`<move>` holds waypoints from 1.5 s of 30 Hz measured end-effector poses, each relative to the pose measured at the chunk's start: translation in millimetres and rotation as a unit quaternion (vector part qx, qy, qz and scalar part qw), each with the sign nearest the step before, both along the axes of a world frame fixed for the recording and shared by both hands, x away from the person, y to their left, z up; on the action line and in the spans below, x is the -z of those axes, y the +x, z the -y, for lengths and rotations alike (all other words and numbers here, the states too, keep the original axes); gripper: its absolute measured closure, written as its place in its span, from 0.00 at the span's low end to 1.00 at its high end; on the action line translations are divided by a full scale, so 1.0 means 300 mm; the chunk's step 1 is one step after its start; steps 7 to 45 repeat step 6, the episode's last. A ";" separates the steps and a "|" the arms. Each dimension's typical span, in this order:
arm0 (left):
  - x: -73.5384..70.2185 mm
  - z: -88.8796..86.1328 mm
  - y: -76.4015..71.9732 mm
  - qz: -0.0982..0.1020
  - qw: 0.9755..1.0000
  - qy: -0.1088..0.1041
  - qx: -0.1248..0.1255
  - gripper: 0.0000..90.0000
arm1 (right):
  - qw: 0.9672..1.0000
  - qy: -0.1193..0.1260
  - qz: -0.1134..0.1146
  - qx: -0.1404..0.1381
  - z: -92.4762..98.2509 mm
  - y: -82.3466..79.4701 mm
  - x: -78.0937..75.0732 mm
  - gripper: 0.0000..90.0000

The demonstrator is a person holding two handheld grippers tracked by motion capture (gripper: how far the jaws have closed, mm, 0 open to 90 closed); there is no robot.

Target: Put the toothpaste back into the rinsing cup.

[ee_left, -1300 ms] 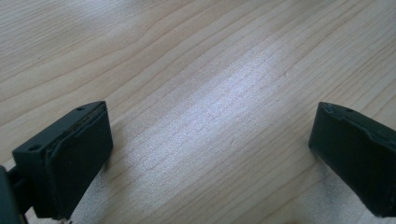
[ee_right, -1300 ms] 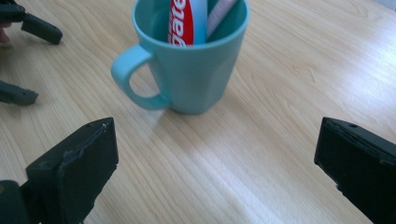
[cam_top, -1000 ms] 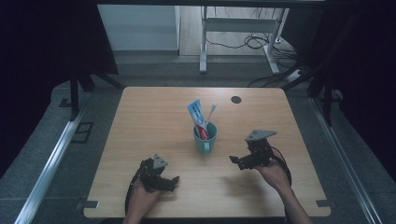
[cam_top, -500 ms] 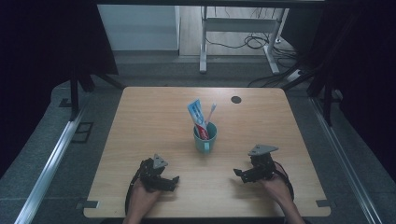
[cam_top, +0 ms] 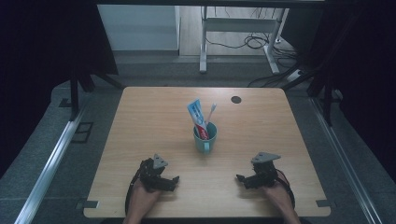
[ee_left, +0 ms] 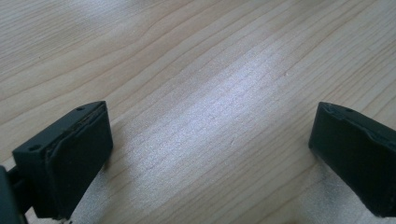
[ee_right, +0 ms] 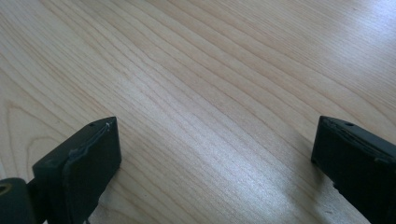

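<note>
A teal mug (cam_top: 205, 137) stands upright near the middle of the wooden table (cam_top: 149, 121). A toothpaste tube (cam_top: 197, 117) and a toothbrush (cam_top: 211, 112) lean inside it. My left gripper (cam_top: 173, 180) rests low on the table at the front left, open, with bare wood between its jaws (ee_left: 210, 158). At the front right my right gripper (cam_top: 241, 179) lies open too, its jaws wide apart over bare wood (ee_right: 215, 163). Both point inward, well short of the mug.
A small dark round spot (cam_top: 236, 99) marks the table's far right part. Each gripper trails a black cable (cam_top: 131, 186) near the front edge. Beyond the table stand metal frame legs (cam_top: 203, 46) and floor cables.
My right gripper has come down and back toward the front edge, from raised beside the mug to resting low on the table. The left gripper has stayed put.
</note>
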State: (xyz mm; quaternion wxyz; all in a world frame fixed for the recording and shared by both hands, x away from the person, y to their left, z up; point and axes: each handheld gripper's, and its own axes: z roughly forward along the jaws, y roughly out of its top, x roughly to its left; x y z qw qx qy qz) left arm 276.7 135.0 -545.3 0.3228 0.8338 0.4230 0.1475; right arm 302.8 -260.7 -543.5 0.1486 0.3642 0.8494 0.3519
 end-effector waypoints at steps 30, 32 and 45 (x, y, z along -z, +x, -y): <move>0.000 0.000 -0.001 0.000 1.000 0.000 -0.001 0.00 | 1.000 -0.001 0.003 0.003 0.004 -0.007 0.000 0.03; 0.000 0.000 -0.001 0.000 1.000 0.000 -0.001 0.00 | 1.000 -0.001 0.003 0.003 0.004 -0.007 0.000 0.03; 0.000 0.000 -0.001 0.000 1.000 0.000 -0.001 0.00 | 1.000 -0.001 0.003 0.003 0.004 -0.007 0.000 0.03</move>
